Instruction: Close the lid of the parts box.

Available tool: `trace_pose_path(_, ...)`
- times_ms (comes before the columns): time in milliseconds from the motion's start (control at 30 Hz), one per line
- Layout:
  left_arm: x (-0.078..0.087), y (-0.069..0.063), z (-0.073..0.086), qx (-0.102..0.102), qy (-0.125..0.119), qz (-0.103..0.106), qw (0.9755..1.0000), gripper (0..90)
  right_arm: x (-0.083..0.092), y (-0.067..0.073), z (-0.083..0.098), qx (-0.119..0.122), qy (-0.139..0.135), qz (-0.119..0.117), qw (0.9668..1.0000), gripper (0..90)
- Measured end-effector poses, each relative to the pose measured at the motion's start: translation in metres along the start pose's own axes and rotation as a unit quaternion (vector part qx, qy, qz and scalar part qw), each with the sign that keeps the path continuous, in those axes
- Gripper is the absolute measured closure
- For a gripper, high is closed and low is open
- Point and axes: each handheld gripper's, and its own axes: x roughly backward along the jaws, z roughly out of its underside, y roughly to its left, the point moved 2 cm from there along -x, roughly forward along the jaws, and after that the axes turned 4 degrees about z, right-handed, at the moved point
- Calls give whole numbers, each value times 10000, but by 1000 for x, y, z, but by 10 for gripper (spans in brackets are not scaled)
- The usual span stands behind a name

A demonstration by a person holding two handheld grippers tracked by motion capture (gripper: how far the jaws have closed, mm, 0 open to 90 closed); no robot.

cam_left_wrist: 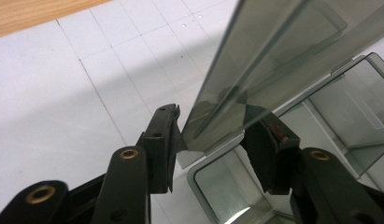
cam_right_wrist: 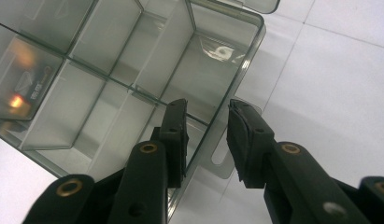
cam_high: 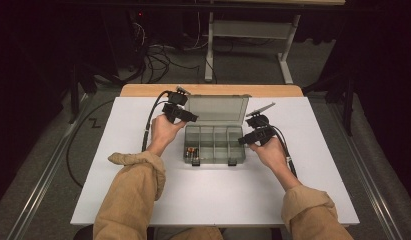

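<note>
The box (cam_high: 214, 142) lid (cam_left_wrist: 255, 79) sits between the left gripper's (cam_left_wrist: 217, 133) parted jaws and may slip shut; the right gripper (cam_right_wrist: 206, 135) straddles the wall, jaws apart.

White table top (cam_high: 143, 195) with a wooden strip (cam_high: 213, 90) along its far edge; grey floor (cam_high: 313, 65), cables (cam_high: 155, 57), white table frame (cam_high: 248, 30) behind; dark surroundings

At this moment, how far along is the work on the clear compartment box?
Done: the lid stands raised above the box. In hand: the left gripper straddles the lid's edge, with a gap at one pad; the right gripper straddles the box's side wall. Left: most compartments look empty; a few small items lie in one.
</note>
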Motion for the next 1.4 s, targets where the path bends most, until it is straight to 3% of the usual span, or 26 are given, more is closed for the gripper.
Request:
trace_pose_path(533, 5, -8, 5, -289, 78, -112, 9995, 492, 0, 1, 0, -6, -11, 17, 10000, 699)
trace_pose_path(700, 9, -6, 5, -221, 28, -120, 9997, 504, 0, 1, 2, 27, -92, 18, 10000, 699)
trace_pose_path(833, 11, -4, 8, -278, 106, -130, 9995, 506, 0, 1, 2, 47, -95, 22, 9999, 699)
trace_pose_path(1067, 15, -4, 10, -304, 29, -93, 9995, 535, 0, 1, 2, 48, -88, 27, 9999, 699)
trace_pose_path(1100, 19, 0, 11, -492, 208, -71, 9985, 541, 0, 1, 2, 52, -95, 34, 9999, 699)
trace_pose_path(1133, 25, 5, 12, -834, 586, -77, 9948, 542, 0, 1, 2, 63, -100, 36, 9999, 699)
trace_pose_path(1167, 26, 6, 12, -854, 612, -39, 9945, 544, 0, 1, 2, 78, -113, 43, 9999, 699)
trace_pose_path(1200, 20, -1, 12, -250, 34, 19, 9997, 549, 0, 1, 2, 115, -121, 45, 9999, 699)
trace_pose_path(1300, 17, -5, 12, 45, -268, 30, 9996, 552, 0, 1, 4, 144, -187, 47, 9997, 698)
trace_pose_path(1400, 17, -4, 13, -21, -202, 28, 9998, 548, 0, 1, 5, 211, -263, 46, 9994, 697)
